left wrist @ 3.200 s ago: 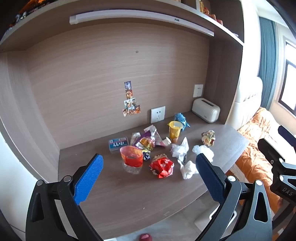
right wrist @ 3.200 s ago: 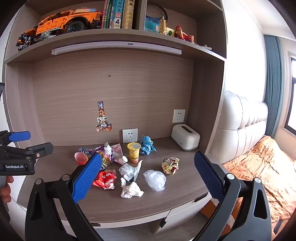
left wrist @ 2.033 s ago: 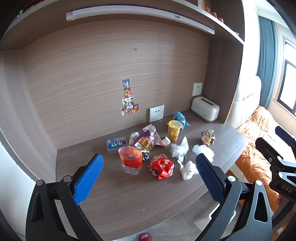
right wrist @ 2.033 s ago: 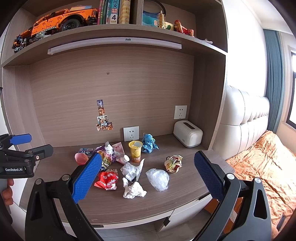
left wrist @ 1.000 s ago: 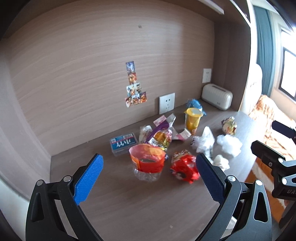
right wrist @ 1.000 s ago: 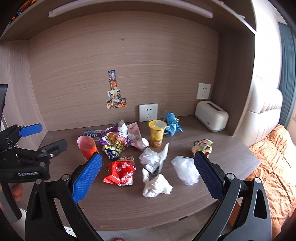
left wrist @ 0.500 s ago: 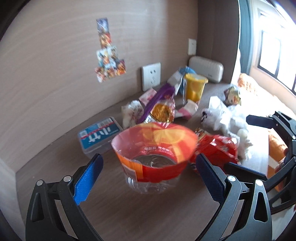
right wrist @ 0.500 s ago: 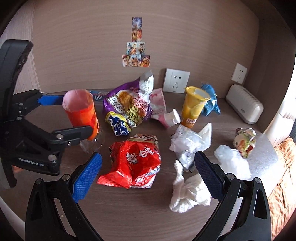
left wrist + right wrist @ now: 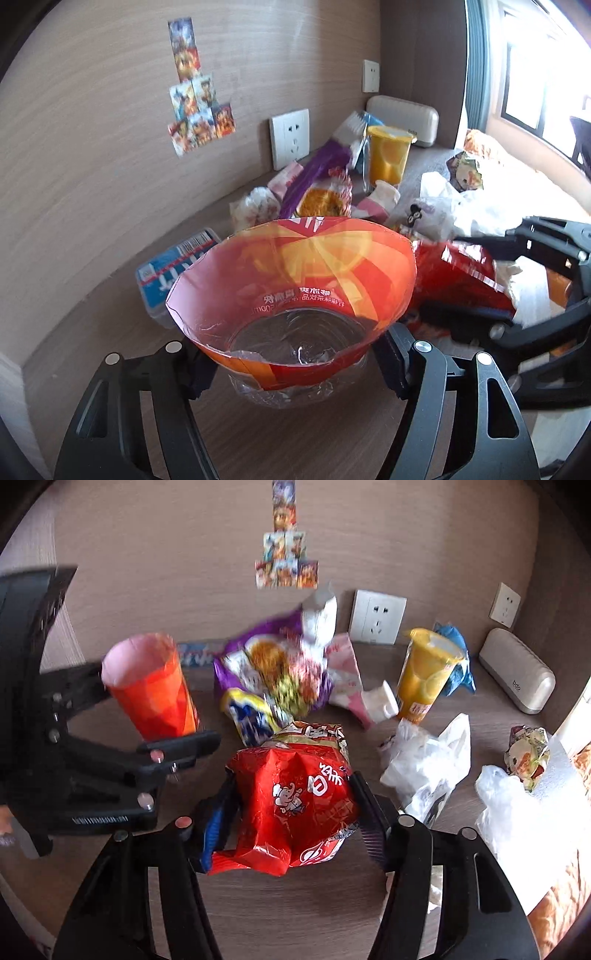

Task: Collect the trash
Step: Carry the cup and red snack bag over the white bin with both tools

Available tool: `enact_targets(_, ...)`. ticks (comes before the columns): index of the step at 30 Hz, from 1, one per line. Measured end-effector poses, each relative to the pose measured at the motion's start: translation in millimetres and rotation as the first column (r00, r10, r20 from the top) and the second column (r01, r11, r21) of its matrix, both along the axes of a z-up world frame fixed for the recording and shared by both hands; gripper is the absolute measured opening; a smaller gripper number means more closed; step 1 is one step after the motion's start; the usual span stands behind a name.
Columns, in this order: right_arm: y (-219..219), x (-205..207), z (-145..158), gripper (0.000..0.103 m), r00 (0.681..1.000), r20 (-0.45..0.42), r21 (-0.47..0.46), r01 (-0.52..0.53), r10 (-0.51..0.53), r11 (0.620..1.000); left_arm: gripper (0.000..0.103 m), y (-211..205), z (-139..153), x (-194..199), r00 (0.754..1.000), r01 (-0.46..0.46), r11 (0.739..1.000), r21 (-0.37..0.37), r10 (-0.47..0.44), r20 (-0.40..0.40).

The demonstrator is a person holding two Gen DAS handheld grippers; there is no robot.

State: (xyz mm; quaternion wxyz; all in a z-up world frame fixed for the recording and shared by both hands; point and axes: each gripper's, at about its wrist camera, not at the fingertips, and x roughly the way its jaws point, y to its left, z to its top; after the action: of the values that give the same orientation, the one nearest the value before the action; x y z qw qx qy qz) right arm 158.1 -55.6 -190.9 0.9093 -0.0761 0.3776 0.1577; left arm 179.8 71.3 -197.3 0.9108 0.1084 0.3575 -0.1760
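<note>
A cut-open orange plastic bottle (image 9: pixel 295 295) stands upright on the wooden desk (image 9: pixel 295 435); it also shows in the right wrist view (image 9: pixel 151 690). My left gripper (image 9: pixel 295 363) is shut on its lower part, one finger on each side. A crumpled red snack bag (image 9: pixel 295 805) lies on the desk; it also shows in the left wrist view (image 9: pixel 461 280). My right gripper (image 9: pixel 291 819) is shut on it, both pads pressing its sides.
More trash lies behind: a purple snack bag (image 9: pixel 277 664), a yellow cup (image 9: pixel 424 675), a blue wrapper (image 9: pixel 456 657), white plastic bags (image 9: pixel 428 760), a crumpled wrapper (image 9: pixel 528 757). A blue tissue box (image 9: pixel 170 269) and a beige box (image 9: pixel 517 672) sit by the wall.
Both grippers moved in from well back to the desk. The left one closed around the cut bottle and the right one closed around the red snack bag.
</note>
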Motion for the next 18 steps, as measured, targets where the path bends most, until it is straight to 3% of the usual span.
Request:
enact_targets(5, -22, -18, 53, 0.061, 0.995, 0.067, 0.069, 0.069, -0.074, 0.995, 0.069, -4, 44, -17, 0.998, -0.001, 1.0, -0.025, 0.003, 0.059)
enact_targets(10, -61, -55, 92, 0.061, 0.972, 0.142, 0.069, 0.18, -0.189, 0.981, 0.069, -41, 77, -34, 0.99, 0.113, 0.992, -0.059, -0.107, 0.097)
enact_targets(15, -130, -101, 107, 0.061, 0.923, 0.147, 0.066, 0.351, -0.357, 0.934, 0.069, -115, 89, -59, 0.947, 0.303, 0.951, -0.06, -0.294, 0.126)
enact_targets(18, -177, -135, 106, 0.061, 0.876, 0.143, 0.05, 0.458, -0.461, 0.887, 0.07, -167, 85, -76, 0.912, 0.403, 0.911, -0.082, -0.394, 0.11)
